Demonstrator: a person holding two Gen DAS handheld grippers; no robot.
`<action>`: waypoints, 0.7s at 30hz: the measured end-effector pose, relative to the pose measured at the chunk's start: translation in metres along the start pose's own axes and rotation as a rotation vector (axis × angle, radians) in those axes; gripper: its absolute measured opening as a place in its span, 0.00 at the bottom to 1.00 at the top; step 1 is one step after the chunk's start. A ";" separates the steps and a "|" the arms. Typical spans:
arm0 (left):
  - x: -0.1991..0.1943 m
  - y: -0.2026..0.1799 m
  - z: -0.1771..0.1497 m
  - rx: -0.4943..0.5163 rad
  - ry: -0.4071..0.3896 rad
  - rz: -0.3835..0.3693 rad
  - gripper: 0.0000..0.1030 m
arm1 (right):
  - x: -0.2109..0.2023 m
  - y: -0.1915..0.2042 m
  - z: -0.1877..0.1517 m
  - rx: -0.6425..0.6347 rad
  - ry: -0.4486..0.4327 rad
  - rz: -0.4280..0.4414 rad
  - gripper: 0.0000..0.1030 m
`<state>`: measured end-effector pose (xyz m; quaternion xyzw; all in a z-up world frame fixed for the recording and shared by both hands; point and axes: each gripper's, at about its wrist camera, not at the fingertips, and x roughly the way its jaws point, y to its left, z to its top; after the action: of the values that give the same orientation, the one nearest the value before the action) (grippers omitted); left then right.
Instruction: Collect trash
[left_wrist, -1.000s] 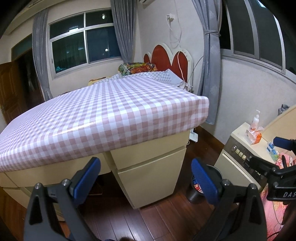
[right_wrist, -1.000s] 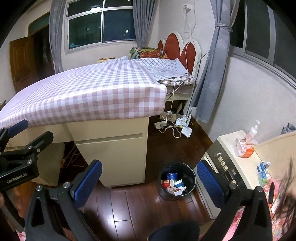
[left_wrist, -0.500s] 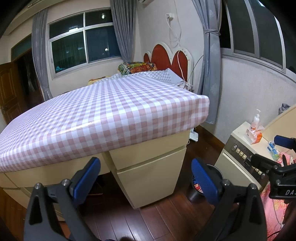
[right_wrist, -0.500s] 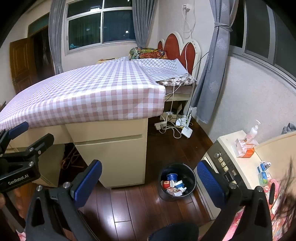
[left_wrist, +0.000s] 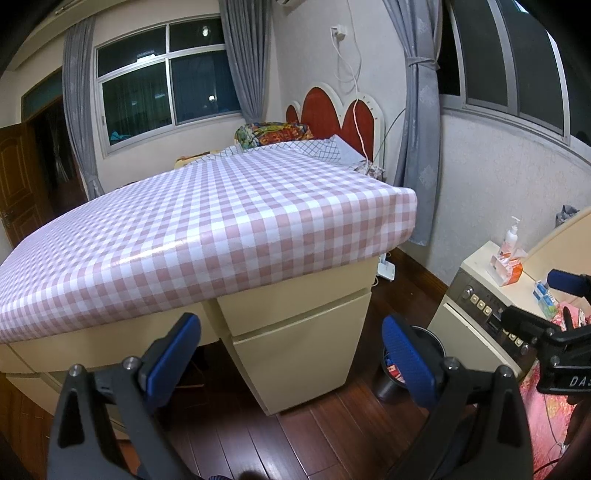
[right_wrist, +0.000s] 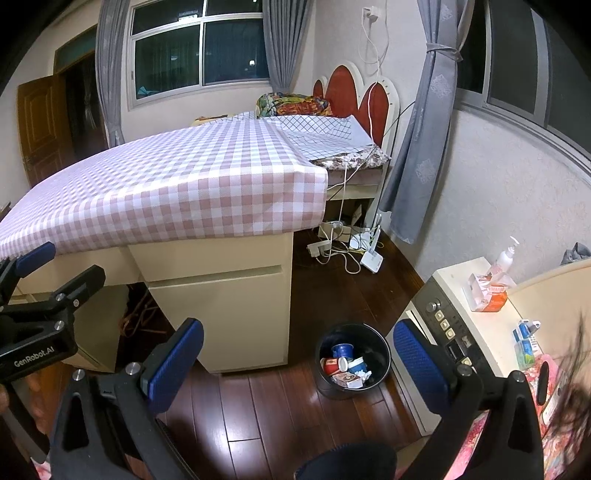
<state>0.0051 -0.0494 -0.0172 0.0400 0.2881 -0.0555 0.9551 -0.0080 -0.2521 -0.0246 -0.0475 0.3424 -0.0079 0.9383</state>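
Hovering spread, empty: right hand-held gripper (right_wrist: 297, 360) above trash bin (right_wrist: 352, 356); left hand-held gripper (left_wrist: 291, 350) likewise.

A table (left_wrist: 207, 236) covered by a pink-and-white checked cloth (right_wrist: 177, 184) fills most of both views; nothing shows on its top. Cream drawer fronts (right_wrist: 229, 306) sit under its near corner. The dark wooden floor (right_wrist: 266, 417) carries a round black bin (right_wrist: 352, 360) just beside the table's base, holding paper cups and crumpled wrappers. Further back on the floor lie a white power strip (right_wrist: 319, 247), loose cables and a white router (right_wrist: 371, 258). At right, a cream cabinet (right_wrist: 461, 277) carries a pump bottle (right_wrist: 506, 254), an orange tissue pack (right_wrist: 487, 293) and small blue-and-white boxes (right_wrist: 524, 339).
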 end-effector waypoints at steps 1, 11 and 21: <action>0.000 0.000 -0.001 0.000 0.000 -0.001 0.97 | 0.000 0.000 0.000 0.003 -0.001 0.002 1.00; -0.002 -0.001 -0.002 -0.002 0.001 -0.003 0.97 | -0.003 0.000 0.001 0.003 -0.007 -0.001 1.00; -0.003 -0.002 -0.002 -0.001 -0.001 -0.002 0.97 | -0.003 0.001 0.001 0.003 -0.009 -0.003 1.00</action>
<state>0.0011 -0.0511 -0.0173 0.0393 0.2876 -0.0565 0.9553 -0.0099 -0.2512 -0.0218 -0.0468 0.3382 -0.0094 0.9399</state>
